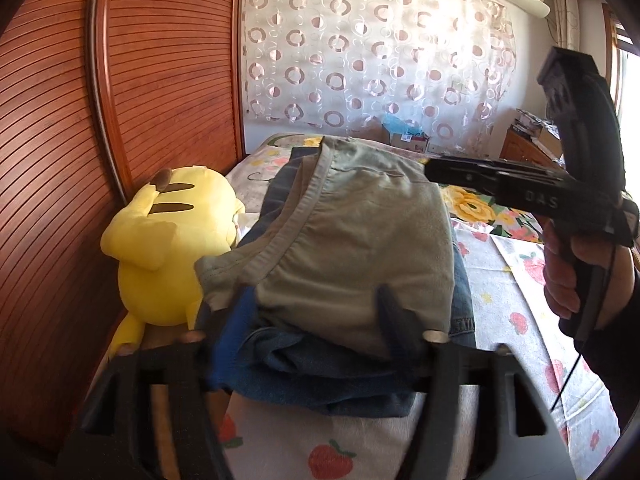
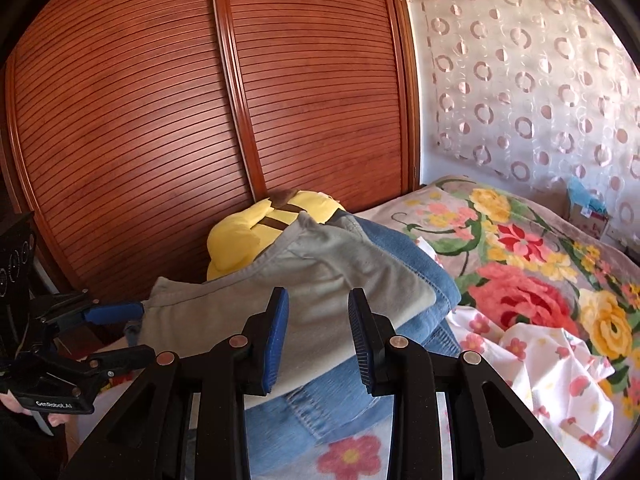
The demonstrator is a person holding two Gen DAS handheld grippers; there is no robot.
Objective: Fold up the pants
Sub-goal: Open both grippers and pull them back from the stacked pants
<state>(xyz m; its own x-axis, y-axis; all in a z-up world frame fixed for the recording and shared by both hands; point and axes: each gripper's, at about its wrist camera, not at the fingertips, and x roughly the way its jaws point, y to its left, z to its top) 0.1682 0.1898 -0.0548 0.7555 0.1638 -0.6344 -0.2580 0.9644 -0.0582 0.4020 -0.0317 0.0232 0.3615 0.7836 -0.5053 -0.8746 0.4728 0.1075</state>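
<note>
The left claw (image 1: 312, 312) points down at the bed (image 1: 500, 280) with its two fingers spread wide, one on each side of the near end of the gray-green pants (image 1: 360, 240). The fingers are blurry there, and they do not seem to squeeze the cloth, so this claw is let go. The right claw (image 2: 318, 344) also tilts down, and its blue pads (image 2: 276, 340) stand a little apart with nothing pinched between them; it is let go too. A hand (image 1: 568, 276) holds its black handle on the right side of the left view. The gray-green pants lie folded on top of a pile of blue jeans (image 2: 404, 264) on the bed, just under and ahead of both claws. They look soft and flat, with a thick seam along one edge. A yellow plush toy (image 1: 168, 248) lies beside the pile, next to the brown wooden wardrobe (image 2: 160, 120).
</note>
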